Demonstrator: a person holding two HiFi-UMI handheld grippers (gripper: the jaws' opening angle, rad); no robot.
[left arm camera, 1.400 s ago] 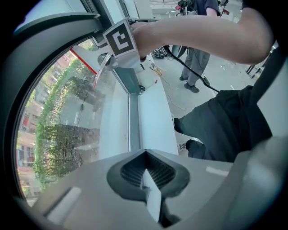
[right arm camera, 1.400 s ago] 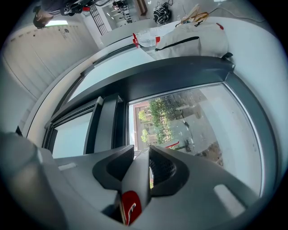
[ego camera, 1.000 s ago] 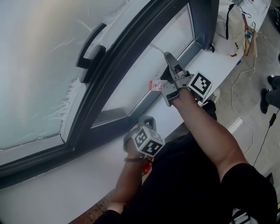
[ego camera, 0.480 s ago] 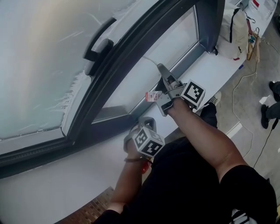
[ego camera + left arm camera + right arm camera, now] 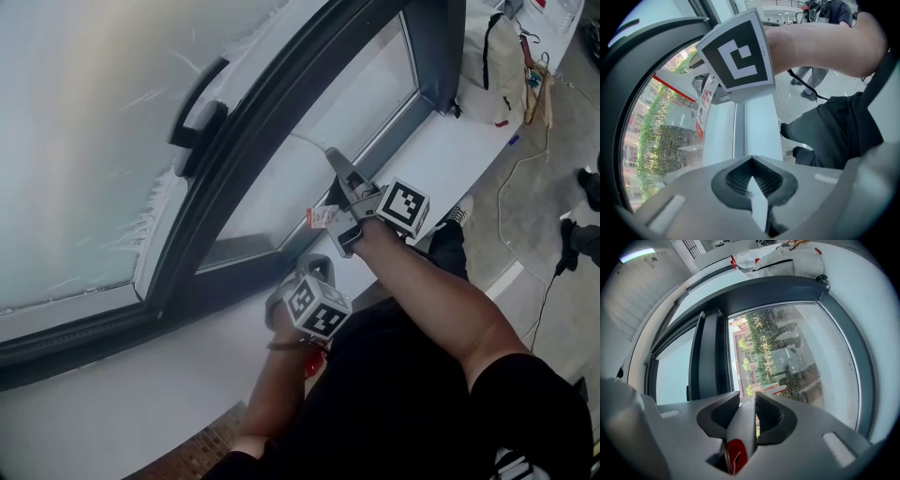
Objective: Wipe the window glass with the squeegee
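Clamped squeegee [image 5: 742,427] in right hand-held gripper [image 5: 334,163], near the glass [image 5: 281,183]. Pinched a white strip [image 5: 757,201] in left hand-held gripper [image 5: 751,161], jaws shut.

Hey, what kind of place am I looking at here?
Indoors, probably an upper-floor office or workroom: a big window glass in a dark frame above a white sill, trees and a street outside, and a cable trailing over the floor.

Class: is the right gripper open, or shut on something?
Shut: the right gripper clamps the squeegee by its grey handle, both jaws pressing its sides.
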